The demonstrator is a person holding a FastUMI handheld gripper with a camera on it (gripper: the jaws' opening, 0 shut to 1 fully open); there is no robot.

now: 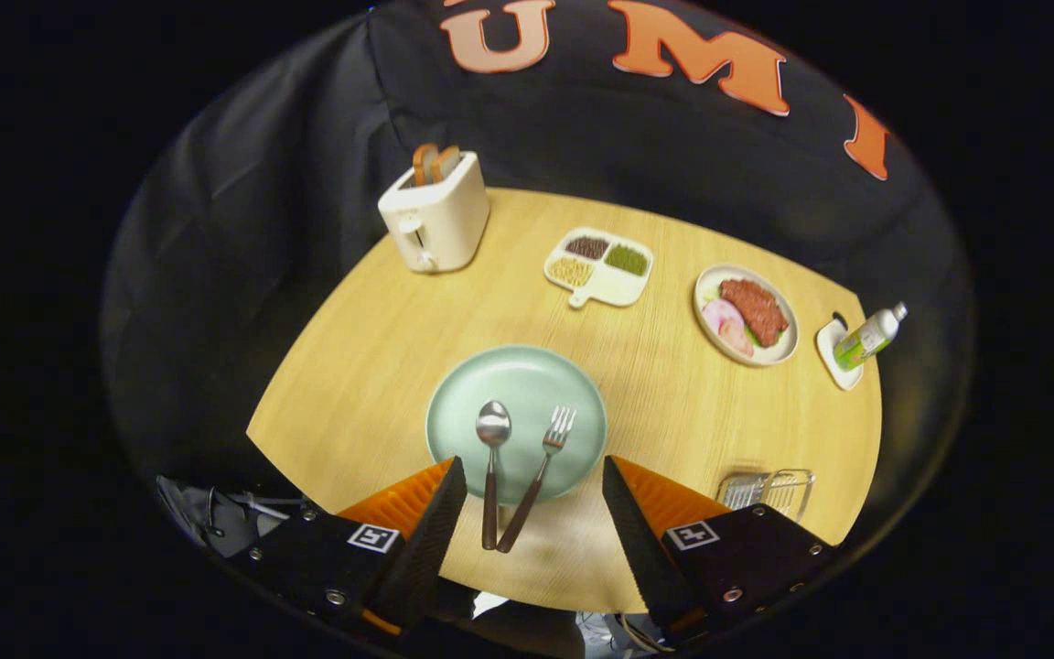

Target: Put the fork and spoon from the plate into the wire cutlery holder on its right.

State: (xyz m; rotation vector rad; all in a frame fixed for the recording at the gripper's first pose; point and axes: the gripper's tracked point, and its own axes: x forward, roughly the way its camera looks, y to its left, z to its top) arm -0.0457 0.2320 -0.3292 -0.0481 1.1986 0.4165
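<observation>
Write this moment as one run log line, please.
gripper: open, holds nothing | spoon, fork: on plate, handles between fingers | wire cutlery holder: right of plate

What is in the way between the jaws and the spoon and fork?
Nothing visible. The gripper is open, and the spoon and fork lie side by side on the green plate, their handles reaching back between the jaws. The wire cutlery holder sits to the right, with bare table between it and the plate.
</observation>
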